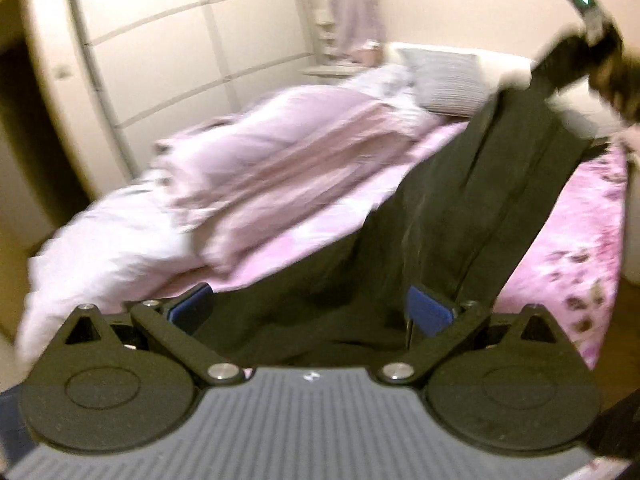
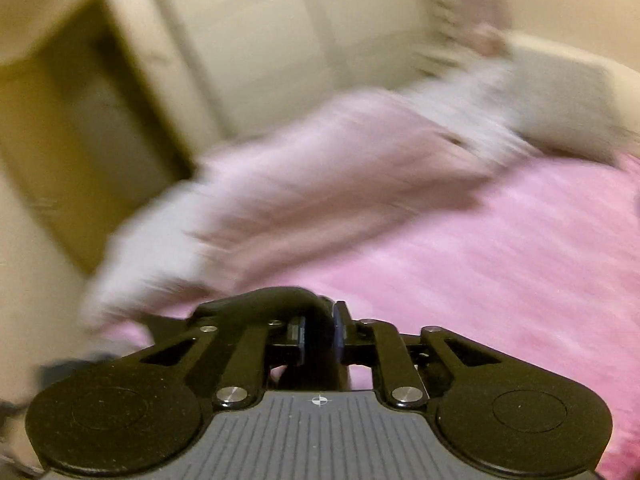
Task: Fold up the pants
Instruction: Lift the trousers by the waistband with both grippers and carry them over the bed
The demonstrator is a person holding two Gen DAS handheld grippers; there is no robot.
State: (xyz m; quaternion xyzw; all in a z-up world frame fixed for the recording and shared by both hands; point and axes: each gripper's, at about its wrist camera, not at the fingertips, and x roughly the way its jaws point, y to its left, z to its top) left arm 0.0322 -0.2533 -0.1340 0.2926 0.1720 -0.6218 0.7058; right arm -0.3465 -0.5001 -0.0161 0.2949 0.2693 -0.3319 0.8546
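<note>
1. Looking through the left wrist view, I see my left gripper (image 1: 312, 308) with its jaws spread wide; dark pants (image 1: 460, 216) cloth lies between the blue pads (image 1: 430, 310), but they do not press on it. The pants stretch from there up to the far right, where my right gripper (image 1: 560, 66) holds their other end lifted above the bed (image 1: 580, 220). A pale duvet (image 1: 248, 184) is bunched on the bed's left side and a pillow (image 1: 444, 78) sits at its head, with a wardrobe (image 1: 180, 40) behind. The picture is somewhat blurred.
2. In the right wrist view, heavily smeared, the right gripper (image 2: 320, 336) has its jaws nearly together, pinching a dark fold of the pants (image 2: 276, 300) that bulges to the left of the pads. Beyond lie the pink sheet (image 2: 500, 272), the duvet (image 2: 320, 184) and a doorway (image 2: 80, 120).
</note>
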